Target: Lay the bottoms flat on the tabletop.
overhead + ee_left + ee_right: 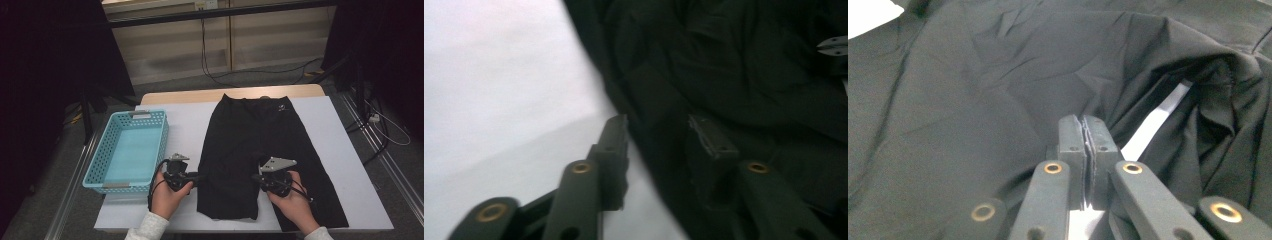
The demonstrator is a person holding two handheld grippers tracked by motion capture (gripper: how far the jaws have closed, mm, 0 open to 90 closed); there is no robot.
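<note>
Nearest the high camera: two forearms in pale sleeves at the bottom edge, each hand carrying a gripper.

Left gripper (192, 178) at about 7 o'clock on the worktop (350, 150), nose pointing toward 3 o'clock at the outer edge of the left leg of the black shorts (260, 145). In the left gripper view its jaws stand part open and straddle the fabric edge: one pad over the white cover, the other over dark cloth. The pads do not look pressed together on anything yet. Judged: set up to pinch the side seam, so that this leg can be lifted or folded.

Blue plastic basket (131, 150) at 9 o'clock, hanging partly off the left edge of the white cover, nothing in it. Likely the place where the folded garment goes; it sits within easy reach of the left hand.

Shorts spread flat at the centre, waistband toward 12 o'clock, both legs toward 6 o'clock, small white logo near the waistband. They lie smoothed out, which suits folding.

Right gripper (261, 178) at about 5 o'clock, at the crotch notch between the two legs. In the right gripper view (1087, 131) its jaws are closed tight, pad against pad; fabric bunches around and beyond the tips, and a thin fold may be caught between them, but that is too dark to settle. A strip of white cover shows through the gap between the legs at 2 o'clock of the tips.
</note>
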